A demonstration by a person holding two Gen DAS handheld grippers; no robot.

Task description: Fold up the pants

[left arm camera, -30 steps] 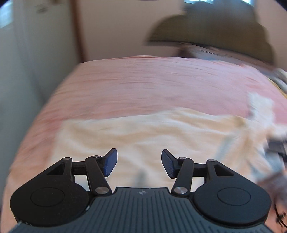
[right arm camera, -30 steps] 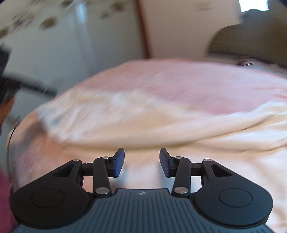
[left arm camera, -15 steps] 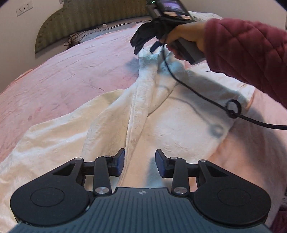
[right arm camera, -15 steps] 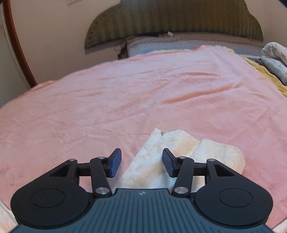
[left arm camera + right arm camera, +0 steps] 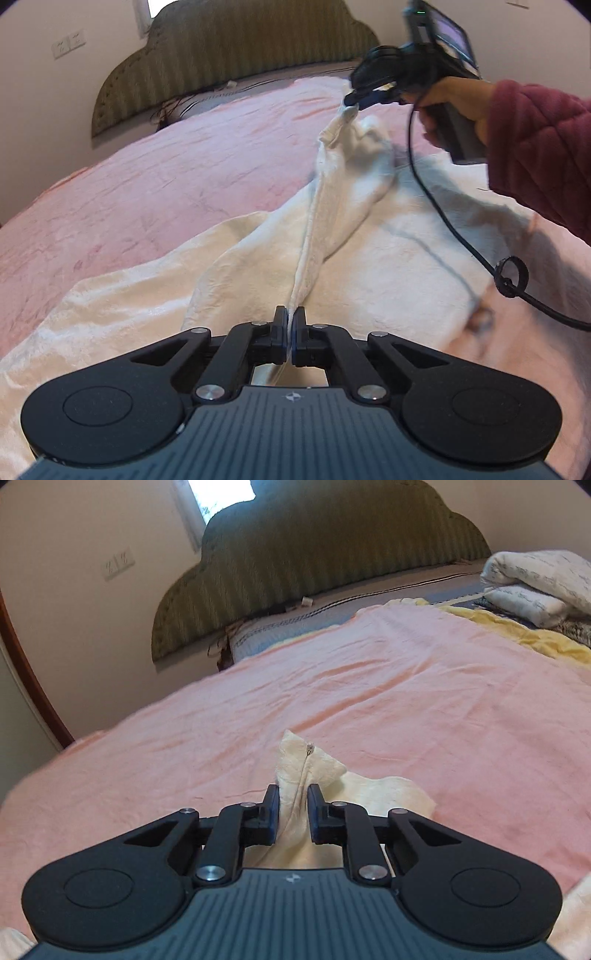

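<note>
Cream-white pants lie spread on a pink bedspread. My left gripper is shut on a raised fold edge of the pants near me. My right gripper, seen in the left wrist view, holds the far end of that same fold lifted off the bed, so a ridge of cloth stretches between the two. In the right wrist view the right gripper is closed on a bunched corner of the pants, with cloth filling the narrow gap between its pads.
A green padded headboard stands at the far end of the bed. Folded white bedding and a yellow blanket lie at the far right. The right gripper's black cable hangs over the pants. A wall borders the bed's left side.
Both grippers have closed on the pants. The left one clamped the near fold edge and the right one pinched the far corner and lifted it.
</note>
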